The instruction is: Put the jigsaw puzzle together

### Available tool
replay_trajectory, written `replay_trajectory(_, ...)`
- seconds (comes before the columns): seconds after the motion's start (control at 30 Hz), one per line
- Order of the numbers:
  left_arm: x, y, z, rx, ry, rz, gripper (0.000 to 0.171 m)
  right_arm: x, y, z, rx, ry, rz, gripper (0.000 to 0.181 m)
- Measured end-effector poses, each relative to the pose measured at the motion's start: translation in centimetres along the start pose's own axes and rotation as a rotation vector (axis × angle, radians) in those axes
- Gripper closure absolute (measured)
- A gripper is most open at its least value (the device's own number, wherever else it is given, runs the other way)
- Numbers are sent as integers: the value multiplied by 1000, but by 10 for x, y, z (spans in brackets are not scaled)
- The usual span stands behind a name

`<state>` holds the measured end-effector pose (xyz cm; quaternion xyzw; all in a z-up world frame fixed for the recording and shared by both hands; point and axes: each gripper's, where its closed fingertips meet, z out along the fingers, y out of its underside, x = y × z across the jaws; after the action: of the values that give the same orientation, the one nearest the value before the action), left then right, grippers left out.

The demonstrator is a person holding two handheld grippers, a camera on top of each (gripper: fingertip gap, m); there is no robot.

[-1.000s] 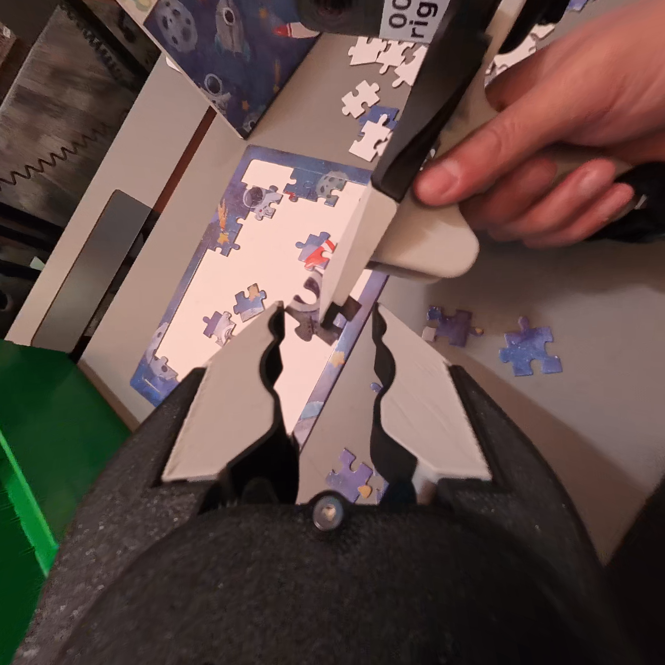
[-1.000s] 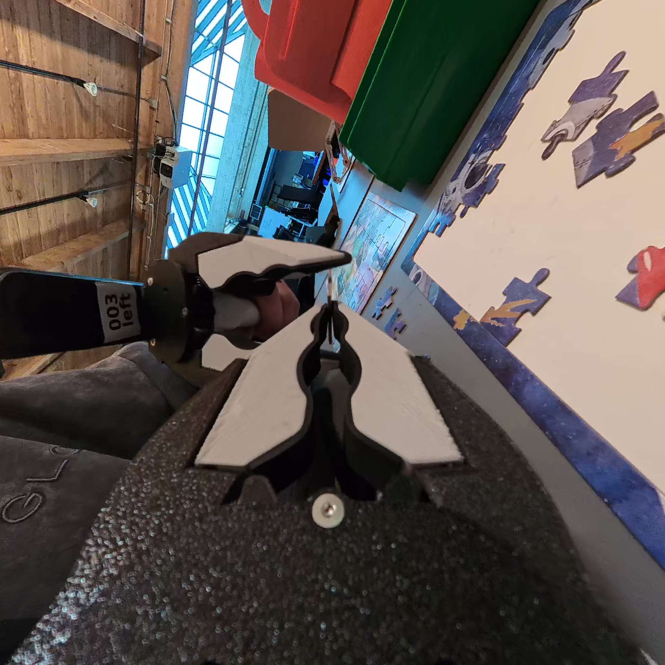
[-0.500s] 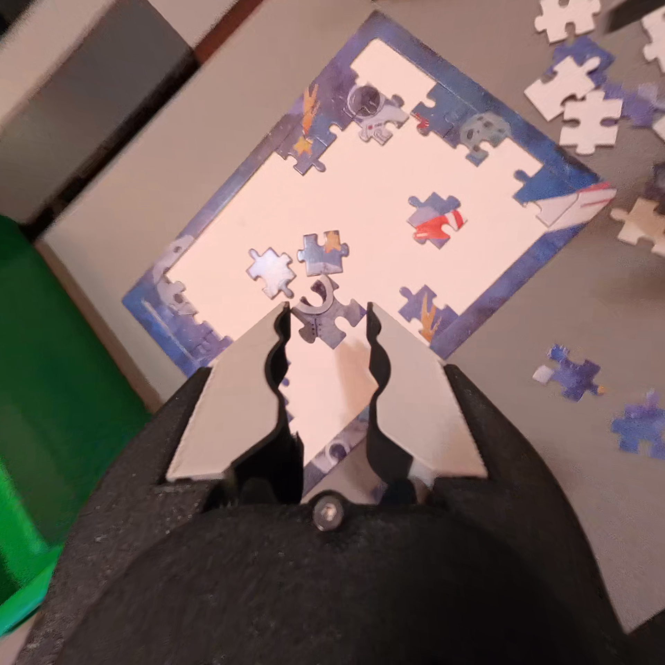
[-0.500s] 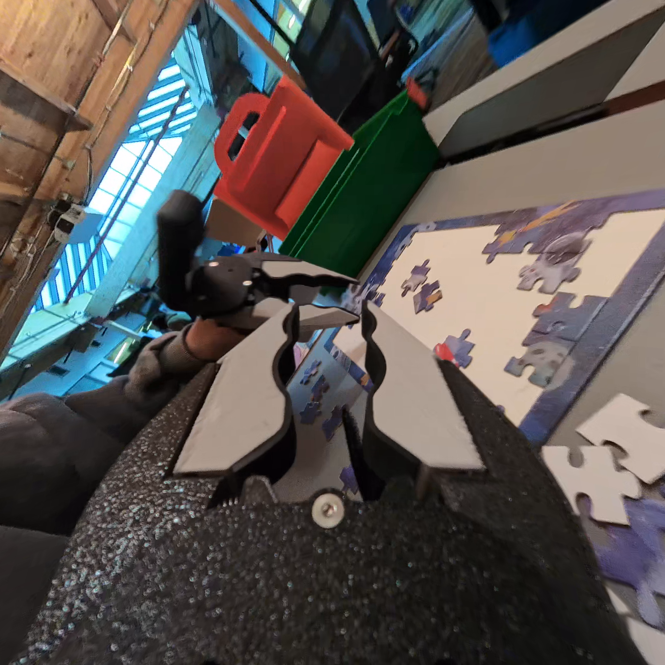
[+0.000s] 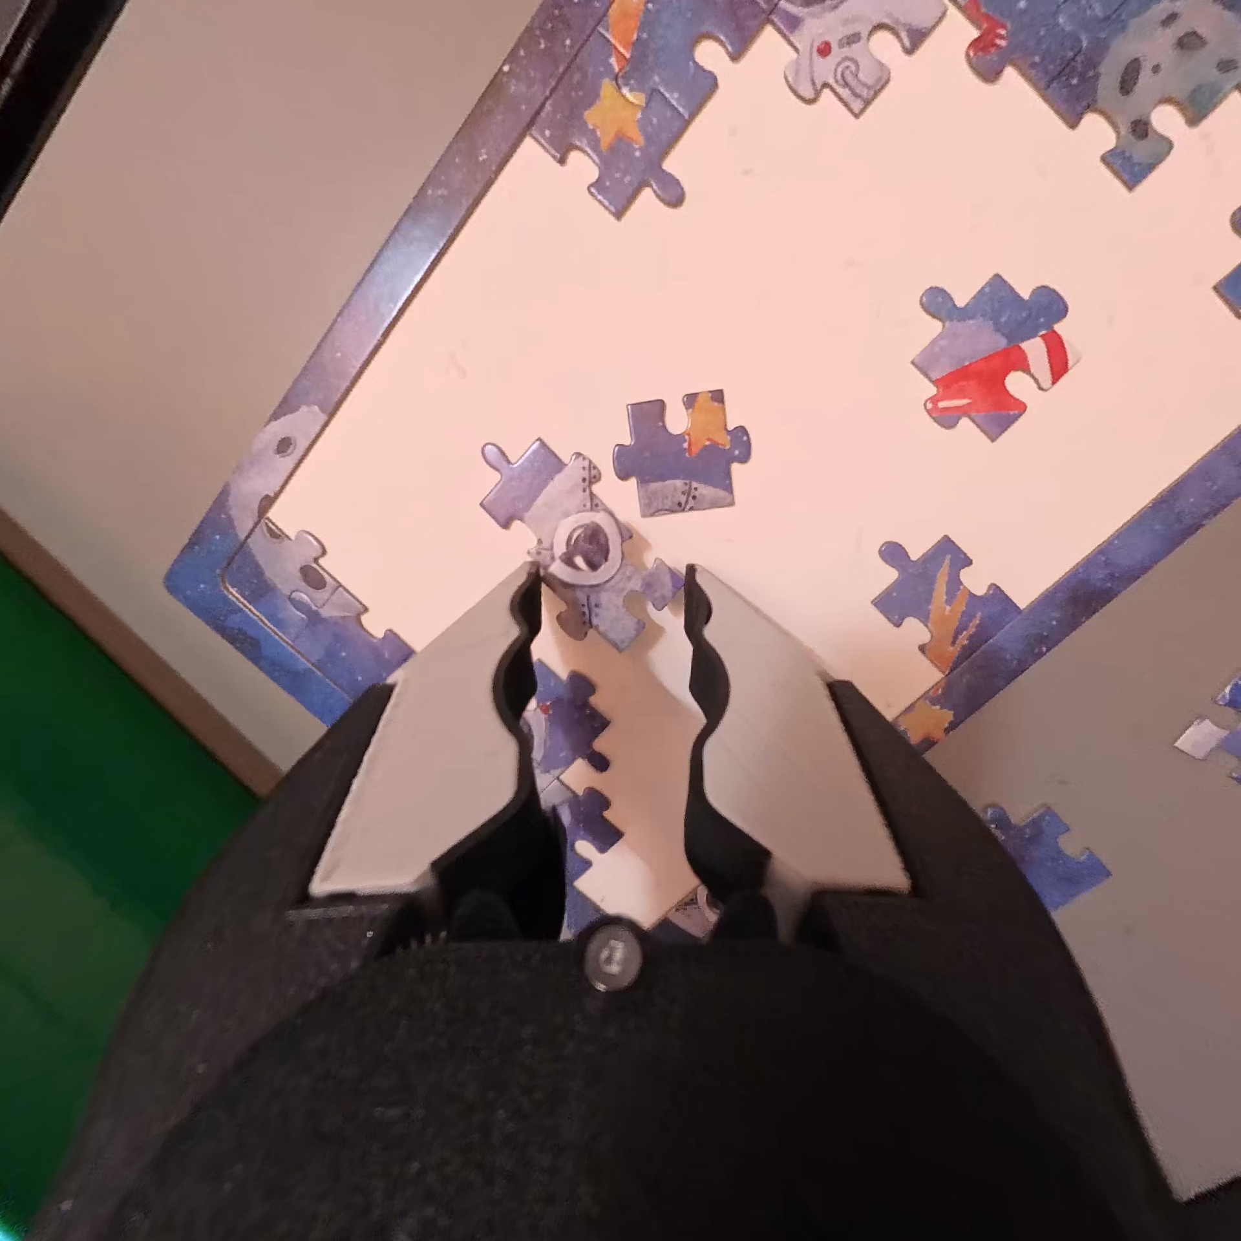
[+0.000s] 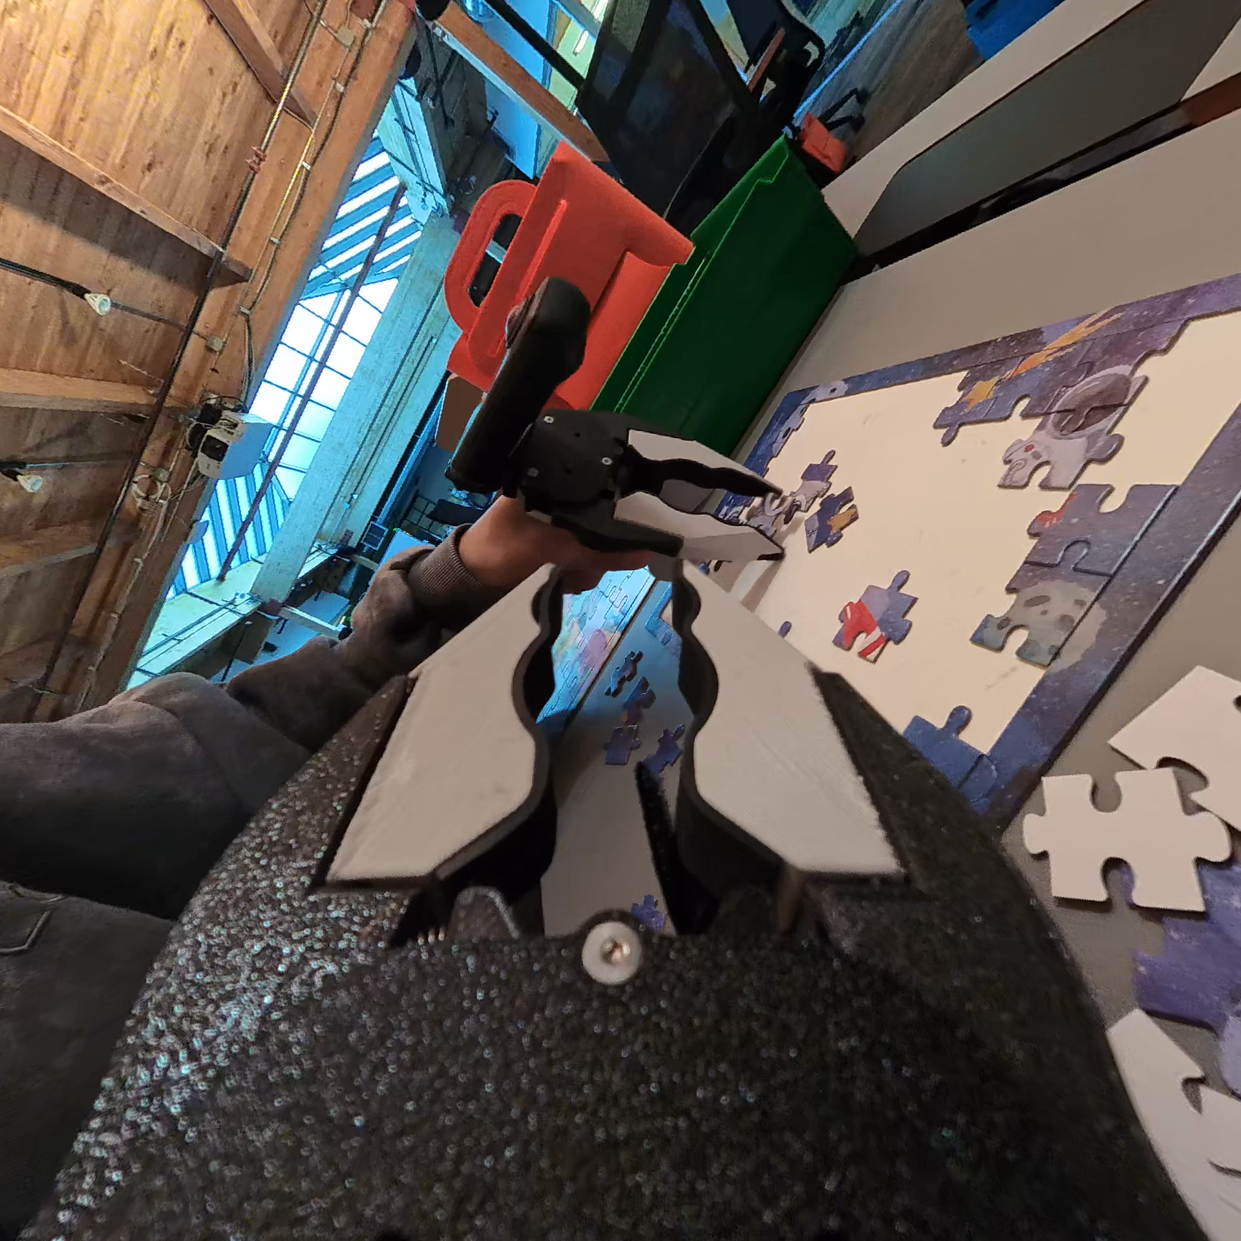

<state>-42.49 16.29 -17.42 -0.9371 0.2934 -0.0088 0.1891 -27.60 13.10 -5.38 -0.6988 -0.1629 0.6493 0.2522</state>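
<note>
Left wrist view: the left gripper [image 5: 610, 577] hangs over the puzzle tray [image 5: 403, 248], its jaws spread apart. Between the fingertips sits a porthole piece [image 5: 591, 577]; whether the tips touch it or it simply lies on the tray's cream floor, I cannot tell. At 12 o'clock from it, just beside, lies a star piece [image 5: 678, 456], and at 11 o'clock another grey-blue piece [image 5: 537, 483] touches it. A red rocket piece [image 5: 994, 362] lies well apart at 2 o'clock, a comet piece [image 5: 940, 604] at 3 o'clock. Joined pieces line the tray's top edge. A green bin [image 5: 80, 772] fills the 9 o'clock side; a loose piece [image 5: 1041, 859] rests on the table [image 5: 134, 235] at 4 o'clock.

Right wrist view: the right gripper [image 6: 614, 584] is held above the table, jaws wide apart and empty. Beyond it, at 12 o'clock, a hand [image 6: 537, 544] holds the left gripper, whose tips reach the porthole piece on the tray. White face-down pieces [image 6: 1128, 839] lie at 3 o'clock off the tray. A red crate [image 6: 571, 268] stands behind the green bin.
</note>
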Motion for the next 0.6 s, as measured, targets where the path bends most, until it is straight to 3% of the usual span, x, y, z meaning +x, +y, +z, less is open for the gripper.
replay_trajectory(0.6,-1,-2,-8,35,11,4,129,7,8,4,-30,-14,49,149)
